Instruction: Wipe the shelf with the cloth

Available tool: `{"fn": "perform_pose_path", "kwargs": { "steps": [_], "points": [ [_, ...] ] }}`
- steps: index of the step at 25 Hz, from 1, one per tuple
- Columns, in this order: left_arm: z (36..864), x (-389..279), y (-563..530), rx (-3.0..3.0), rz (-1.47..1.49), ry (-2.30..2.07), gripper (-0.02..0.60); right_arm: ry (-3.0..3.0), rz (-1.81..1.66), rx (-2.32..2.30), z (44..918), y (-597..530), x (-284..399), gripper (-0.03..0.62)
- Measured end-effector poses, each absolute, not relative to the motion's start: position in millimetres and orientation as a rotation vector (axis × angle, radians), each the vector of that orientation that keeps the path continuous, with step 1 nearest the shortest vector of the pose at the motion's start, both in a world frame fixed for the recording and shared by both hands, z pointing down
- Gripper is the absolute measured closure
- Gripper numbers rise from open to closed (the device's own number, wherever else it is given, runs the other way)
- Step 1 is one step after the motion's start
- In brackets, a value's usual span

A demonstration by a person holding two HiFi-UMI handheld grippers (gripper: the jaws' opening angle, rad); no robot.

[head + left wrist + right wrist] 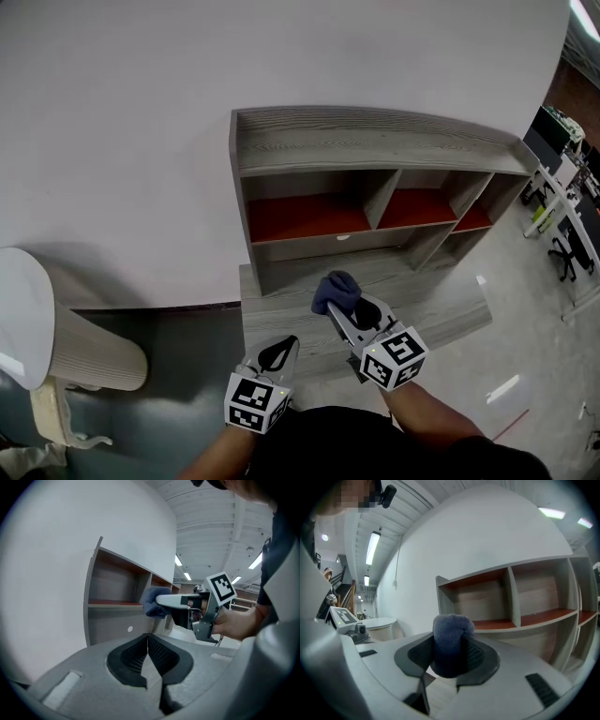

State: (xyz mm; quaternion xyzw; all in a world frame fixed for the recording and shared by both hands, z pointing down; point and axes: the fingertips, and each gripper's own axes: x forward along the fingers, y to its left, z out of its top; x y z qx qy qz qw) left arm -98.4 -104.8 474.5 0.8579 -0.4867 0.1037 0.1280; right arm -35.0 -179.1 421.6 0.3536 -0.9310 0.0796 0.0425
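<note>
Head view shows a grey wood shelf [375,141] against a white wall [141,141], with three upper compartments that have red-brown floors, and a broad grey ledge [441,309] at its foot. The right gripper [342,305] reaches out over that ledge, in front of the low opening under the left compartment. Its jaws are clamped on a bunched blue cloth [335,289]. The left gripper [289,343] hangs lower and nearer the person, just beside the right one, over the near edge of the ledge.

Right gripper view has the cloth [451,634] wedged upright between the black pads of the right gripper [450,653], its rounded top standing above them. The shelf [513,597] fills the space behind it. No view shows whether the cloth touches the wood.

Left gripper view shows the left gripper [148,641] with its pads pressed together at the tips and nothing held. Beyond it the right gripper [164,603] carries the cloth [152,602] level with the front edge of the red-brown board of the shelf [110,585].

A white-topped table [23,309] stands well apart at the left on the grey floor [187,347].
</note>
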Motion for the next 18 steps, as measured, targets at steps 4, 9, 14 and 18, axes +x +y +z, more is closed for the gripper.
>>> {"fn": "perform_pose_path", "kwargs": {
  "steps": [4,9,14,18],
  "points": [
    [471.0,-71.2,-92.7,2.452,0.271,-1.465,0.571,-2.844,0.297,1.05,433.6,-157.5,4.4,0.45],
    [467.5,-24.6,-69.6,2.426,0.251,-1.516,0.571,-2.844,0.31,0.999,447.0,-124.7,60.3,0.45],
    [474.3,22.6,-28.5,2.393,0.249,-1.544,0.571,-2.805,0.375,0.964,478.9,-88.7,112.5,0.45],
    [487.0,42.7,0.4,2.34,0.265,-1.587,0.571,-2.804,0.4,0.921,494.1,-60.7,138.2,0.451]
  ]
}}
